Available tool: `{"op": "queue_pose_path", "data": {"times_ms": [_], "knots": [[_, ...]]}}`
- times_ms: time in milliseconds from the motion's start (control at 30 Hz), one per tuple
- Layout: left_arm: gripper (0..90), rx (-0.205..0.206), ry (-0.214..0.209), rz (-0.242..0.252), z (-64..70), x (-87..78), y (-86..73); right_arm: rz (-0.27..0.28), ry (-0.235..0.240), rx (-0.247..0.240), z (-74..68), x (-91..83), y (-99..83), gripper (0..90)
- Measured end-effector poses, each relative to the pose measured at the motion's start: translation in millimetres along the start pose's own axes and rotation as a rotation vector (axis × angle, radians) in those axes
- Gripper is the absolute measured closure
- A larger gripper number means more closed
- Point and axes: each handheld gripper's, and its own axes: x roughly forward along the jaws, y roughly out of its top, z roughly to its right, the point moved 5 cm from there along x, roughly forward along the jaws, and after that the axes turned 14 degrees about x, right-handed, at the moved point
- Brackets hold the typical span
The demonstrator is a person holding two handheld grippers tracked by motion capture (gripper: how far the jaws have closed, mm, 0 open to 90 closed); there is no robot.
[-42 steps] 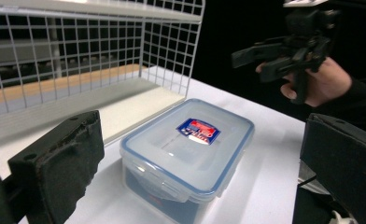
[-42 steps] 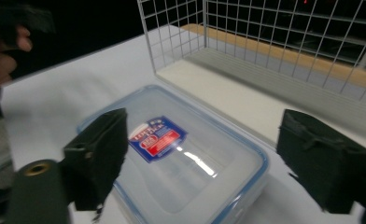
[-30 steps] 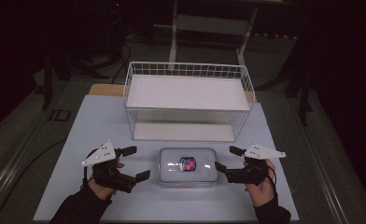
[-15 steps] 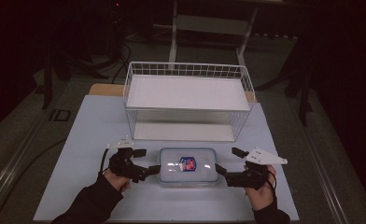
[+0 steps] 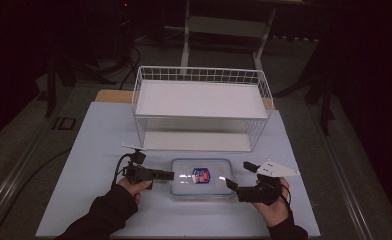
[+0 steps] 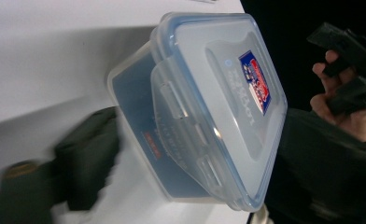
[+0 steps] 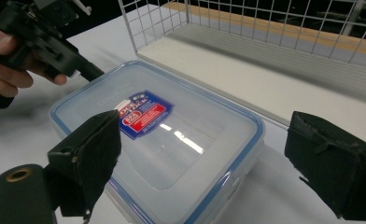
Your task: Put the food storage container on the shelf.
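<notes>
I am at the very beginning of the work, as I judge it: the clear rectangular plastic container with the blue-rimmed snap lid (image 5: 202, 178) lies flat on the pale blue surface (image 5: 84, 150), in front of the white wire basket with the flat white shelf on top (image 5: 202, 107), and nothing is lifted yet. The lid is on, and its side flaps look pressed down (I see one flap well in the left gripper view).

My left gripper (image 5: 168, 175) is at the left short end of the container. In the high view its black jaws look drawn together and they point at the container wall, at or very near it, but the left gripper view is blurred at the bottom, so I cannot tell for sure if it is closed. My right gripper (image 5: 239, 177) is wide open, with one jaw low beside the right end of the container and the other jaw further back; it holds nothing. So the grasp from both sides is what remains, and then the carrying.

The container is smooth, glossy and half transparent, with rounded corners and a red and blue label (image 7: 141, 115) on the lid. It seems empty. The jaw pads are matt black and rough. The basket is thin white wire in a grid.
</notes>
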Motion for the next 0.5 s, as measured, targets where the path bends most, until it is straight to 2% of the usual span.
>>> {"op": "queue_pose_path", "data": {"times_ms": [133,267,333,433,467,500], "knots": [[18.6,-0.039,-0.031,-0.016,-1.3,5.5,-1.2,-0.01,0.005,-0.001,0.1,1.7,-1.1,10.8],[30.5,-0.057,-0.017,-0.026,-6.6,8.0,-1.6,-0.009,0.011,-0.004,-0.4,1.2,-1.2,13.4],[33.2,-0.076,-0.037,-0.02,-8.3,9.0,-1.4,-0.01,0.011,-0.008,-0.5,0.9,-1.3,13.4],[40.8,-0.081,-0.074,-0.022,-9.3,11.1,-2.0,-0.018,0.008,-0.008,0.4,1.4,-1.9,13.4],[43.4,-0.081,-0.074,-0.022,-9.3,11.1,-2.0,-0.018,0.008,-0.008,0.4,1.4,-1.9,13.4],[43.4,-0.087,-0.096,-0.024,-9.3,12.0,-2.1,-0.023,0.007,-0.005,0.8,1.5,-2.4,13.4]]}}
